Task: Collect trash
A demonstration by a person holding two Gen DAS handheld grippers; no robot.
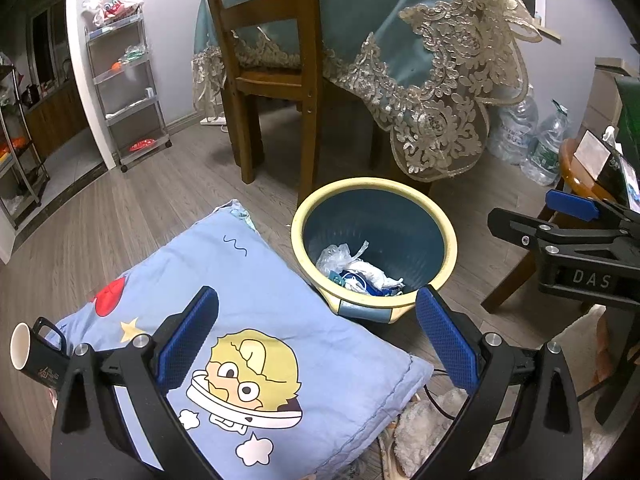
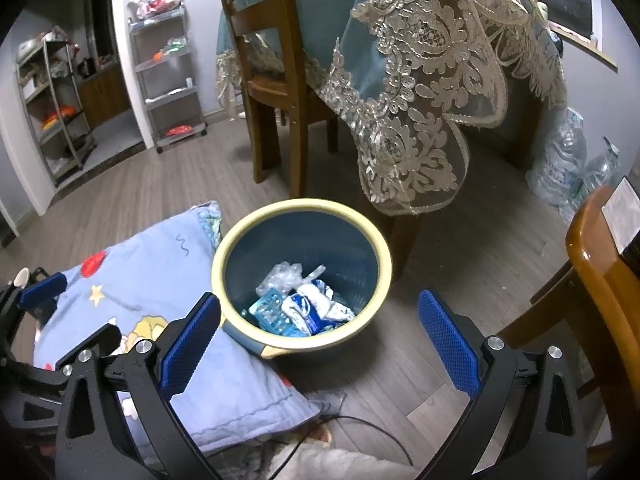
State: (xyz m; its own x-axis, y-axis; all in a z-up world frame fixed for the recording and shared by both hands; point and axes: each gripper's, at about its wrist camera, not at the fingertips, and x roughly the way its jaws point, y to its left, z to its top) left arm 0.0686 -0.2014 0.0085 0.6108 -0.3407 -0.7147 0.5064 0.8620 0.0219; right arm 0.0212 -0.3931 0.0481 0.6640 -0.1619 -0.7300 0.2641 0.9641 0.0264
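A blue trash bin with a cream rim [image 1: 451,240] [image 2: 382,252] stands on the wood floor by the table. Inside lie crumpled clear plastic [image 1: 338,255] [image 2: 282,276], white and blue wrappers [image 1: 370,276] [image 2: 310,308] and a light blue plastic tray [image 2: 269,312]. My left gripper [image 1: 318,332] is open and empty, hovering over the pillow's edge just before the bin. My right gripper [image 2: 320,336] is open and empty, right above the bin's near rim. The right gripper also shows at the right edge of the left wrist view, the left gripper at the left edge of the right wrist view.
A light blue cartoon pillow [image 1: 248,320] [image 2: 152,292] lies left of the bin. A dark mug [image 1: 38,354] sits at its left. A wooden chair [image 1: 276,72] and a lace-trimmed tablecloth [image 1: 432,92] stand behind the bin. Water bottles [image 1: 532,136], a wooden stool [image 2: 600,280] and a black cable [image 2: 360,424] lie to the right.
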